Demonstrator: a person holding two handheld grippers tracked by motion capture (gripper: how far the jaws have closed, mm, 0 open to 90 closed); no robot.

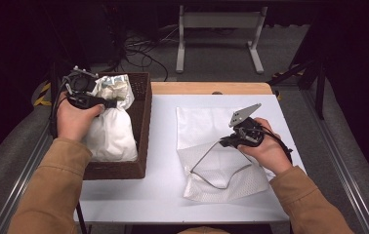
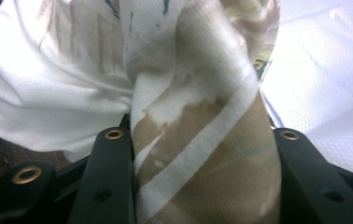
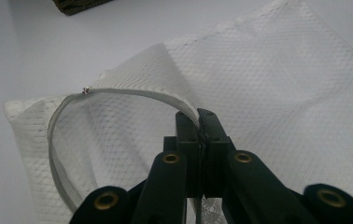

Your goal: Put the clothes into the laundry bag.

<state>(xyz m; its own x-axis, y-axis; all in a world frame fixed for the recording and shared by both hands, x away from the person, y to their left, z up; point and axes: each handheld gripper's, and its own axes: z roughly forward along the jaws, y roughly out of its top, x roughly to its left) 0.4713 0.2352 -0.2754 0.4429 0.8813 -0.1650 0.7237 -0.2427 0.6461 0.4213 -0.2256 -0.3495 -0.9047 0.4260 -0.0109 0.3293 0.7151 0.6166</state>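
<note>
A white mesh laundry bag [image 1: 231, 183] lies on the white table [image 1: 158, 190], right of centre. Its grey zipper rim [image 3: 118, 92] is lifted into an open loop. My right gripper [image 1: 222, 142] [image 3: 199, 117] is shut on that rim at the mouth's top. To the left, a brown wicker basket [image 1: 143, 126] holds a heap of white clothes [image 1: 112, 136]. Over the basket, my left gripper [image 1: 110, 103] [image 2: 201, 137] is shut on a bunched cloth with beige and white stripes [image 2: 202, 154]. The cloth bulges between the jaws and hides their inner faces.
A strip of bare wood [image 1: 207, 88] shows at the table's far edge. Beyond it, a white metal stand [image 1: 219, 22] and loose cables [image 1: 143, 48] sit on the grey floor. Bare tabletop lies between the basket and the bag.
</note>
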